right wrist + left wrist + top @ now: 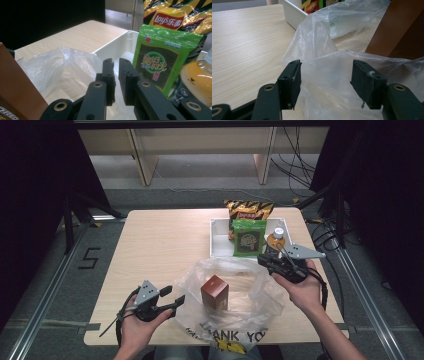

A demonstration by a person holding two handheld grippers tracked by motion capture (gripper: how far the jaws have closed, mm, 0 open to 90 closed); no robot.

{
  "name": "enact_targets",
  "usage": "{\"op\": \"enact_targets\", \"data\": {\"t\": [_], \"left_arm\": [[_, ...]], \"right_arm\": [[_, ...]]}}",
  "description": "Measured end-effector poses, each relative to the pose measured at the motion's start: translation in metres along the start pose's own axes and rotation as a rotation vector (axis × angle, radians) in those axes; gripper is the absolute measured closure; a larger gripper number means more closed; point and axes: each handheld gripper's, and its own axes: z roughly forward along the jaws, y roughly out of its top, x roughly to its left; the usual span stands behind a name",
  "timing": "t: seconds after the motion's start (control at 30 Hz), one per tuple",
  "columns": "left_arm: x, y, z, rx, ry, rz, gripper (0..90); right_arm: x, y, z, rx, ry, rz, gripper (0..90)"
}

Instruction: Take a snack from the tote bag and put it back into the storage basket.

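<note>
A clear plastic bag (250, 292) lies open at the table's front middle, printed with "THANK YOU" along its near edge. A brown Oreo box (215, 291) stands upright inside it. My left gripper (175, 294) is open at the bag's left edge, and in the left gripper view a fold of the bag (324, 37) sits between its spread jaws (325, 80), with the box (399, 27) just beyond. My right gripper (262, 260) is at the bag's back right rim. Its jaws (116, 75) are nearly together, seemingly pinching the film (62, 65).
A white tray (217, 237) at the back right holds a Lay's chips bag (248, 210), a green seaweed packet (248, 238) and an orange drink bottle (276, 239), close behind my right gripper. Bare wood spreads over the table's left half (150, 250).
</note>
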Motion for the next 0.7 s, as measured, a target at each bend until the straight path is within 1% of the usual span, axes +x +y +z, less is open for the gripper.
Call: {"op": "enact_targets", "data": {"t": [0.03, 0.07, 0.1, 0.13, 0.17, 0.2, 0.23, 0.27, 0.3, 0.33, 0.37, 0.4, 0.43, 0.5, 0.57, 0.6, 0.63, 0.67, 0.7], "left_arm": [[0.000, 0.000, -0.001, 0.000, 0.006, 0.005, 40.5], [0.000, 0.000, -0.002, -0.005, 0.005, -0.001, 40.6], [0.000, 0.000, -0.003, -0.002, 0.009, 0.000, 40.6], [-0.001, 0.001, -0.003, -0.004, 0.012, -0.001, 40.5], [-0.001, 0.001, -0.003, -0.007, 0.010, 0.001, 40.5], [-0.001, 0.001, -0.003, -0.013, 0.011, -0.014, 40.5], [-0.001, 0.001, -0.003, -0.011, 0.013, -0.013, 40.5], [-0.001, 0.001, -0.004, -0.009, 0.015, -0.009, 40.5], [-0.001, 0.001, -0.006, -0.004, 0.024, 0.001, 40.5], [-0.001, 0.001, -0.006, -0.007, 0.024, -0.001, 40.6], [-0.001, 0.002, -0.006, -0.010, 0.022, 0.005, 40.5], [-0.001, 0.002, -0.007, -0.010, 0.027, 0.002, 40.5], [-0.002, 0.003, -0.007, -0.015, 0.027, -0.011, 40.5], [-0.002, 0.003, -0.007, -0.015, 0.027, -0.011, 40.5], [-0.001, 0.002, -0.007, -0.010, 0.023, 0.003, 40.6], [-0.002, 0.002, -0.007, -0.010, 0.023, 0.002, 40.5], [-0.002, 0.001, -0.008, -0.012, 0.018, 0.008, 40.5], [-0.002, 0.000, -0.008, -0.013, 0.020, -0.008, 40.5], [-0.002, 0.000, -0.008, -0.011, 0.019, -0.006, 40.6]], "right_arm": [[0.000, 0.000, 0.000, 0.011, 0.009, -0.008, 82.4], [0.002, 0.000, 0.003, -0.004, 0.012, -0.012, 81.6], [0.002, 0.001, 0.003, 0.009, 0.017, -0.034, 81.0], [0.005, 0.000, 0.004, 0.011, 0.027, -0.018, 79.9], [0.007, 0.000, 0.006, 0.003, 0.030, -0.014, 78.7], [0.008, 0.001, 0.005, 0.033, 0.058, -0.016, 77.4], [0.008, 0.001, 0.007, 0.035, 0.073, -0.035, 75.0], [0.010, 0.001, 0.008, 0.026, 0.074, -0.027, 72.2], [0.013, 0.002, 0.009, 0.035, 0.091, -0.004, 69.0], [0.014, 0.002, 0.007, 0.053, 0.094, -0.019, 65.2], [0.017, 0.002, 0.008, 0.031, 0.111, 0.001, 61.5], [0.019, 0.003, 0.006, 0.039, 0.111, -0.007, 57.8], [0.022, 0.004, 0.007, 0.019, 0.129, -0.011, 53.7], [0.028, 0.006, 0.004, 0.008, 0.151, 0.001, 48.3], [0.034, 0.008, 0.003, 0.005, 0.154, 0.024, 43.2], [0.035, 0.010, 0.002, -0.003, 0.156, 0.006, 41.0], [0.037, 0.010, 0.002, -0.002, 0.162, 0.009, 39.1], [0.042, 0.012, 0.001, -0.005, 0.171, 0.026, 37.3], [0.045, 0.012, 0.001, 0.000, 0.175, 0.041, 36.5]]}}
